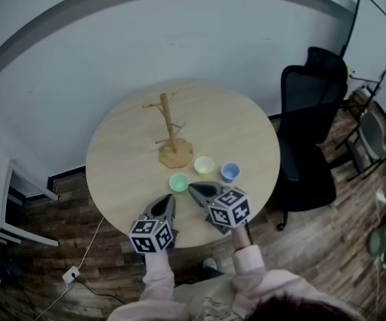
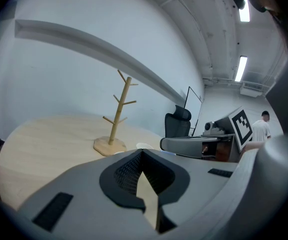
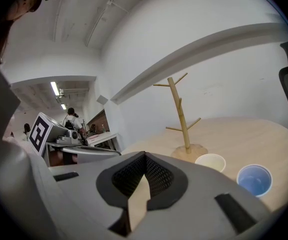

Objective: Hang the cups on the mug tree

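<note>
Round pale wooden tabletop (image 1: pixel 119 159): bare wooden mug tree (image 1: pixel 170 136); small green cup (image 1: pixel 178 182), yellow cup (image 1: pixel 203 165), blue cup (image 1: pixel 230 172) alongside. Left claw (image 1: pixel 166 206), right claw (image 1: pixel 196 190): closed, empty.

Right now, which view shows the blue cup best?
The right gripper view: the blue cup stands close and large, with its inside visible. The head view shows the cup small, from above. The left gripper view gives at most a sliver of it.
</note>
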A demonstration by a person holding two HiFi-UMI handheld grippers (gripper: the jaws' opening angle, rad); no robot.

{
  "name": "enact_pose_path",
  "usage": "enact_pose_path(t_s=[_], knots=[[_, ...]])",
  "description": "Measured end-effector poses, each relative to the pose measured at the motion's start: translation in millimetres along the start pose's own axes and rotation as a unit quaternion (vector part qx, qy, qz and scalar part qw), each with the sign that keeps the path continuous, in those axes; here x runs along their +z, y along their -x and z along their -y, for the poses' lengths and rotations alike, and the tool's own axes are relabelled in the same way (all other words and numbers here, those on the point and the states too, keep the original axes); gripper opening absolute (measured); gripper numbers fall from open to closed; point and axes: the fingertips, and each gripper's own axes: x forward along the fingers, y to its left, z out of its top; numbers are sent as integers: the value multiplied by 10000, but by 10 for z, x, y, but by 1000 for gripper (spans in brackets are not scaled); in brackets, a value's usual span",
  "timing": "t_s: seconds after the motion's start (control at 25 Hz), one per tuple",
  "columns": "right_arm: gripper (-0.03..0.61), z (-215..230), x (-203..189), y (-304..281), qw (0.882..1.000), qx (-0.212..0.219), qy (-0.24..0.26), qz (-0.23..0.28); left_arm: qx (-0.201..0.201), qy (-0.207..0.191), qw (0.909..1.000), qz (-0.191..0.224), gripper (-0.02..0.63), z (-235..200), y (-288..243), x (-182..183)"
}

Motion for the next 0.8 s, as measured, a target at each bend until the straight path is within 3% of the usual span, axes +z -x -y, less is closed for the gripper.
enact_pose_path(t_s=[0.36, 0.8], knots=[[4, 128, -242, -159, 9995, -49, 34, -308, 81, 167, 9993, -318, 5, -140, -98, -243], [39, 226, -517, -325, 9973, -441, 16, -590, -189, 356, 9964, -749, 5, -255, -228, -460]])
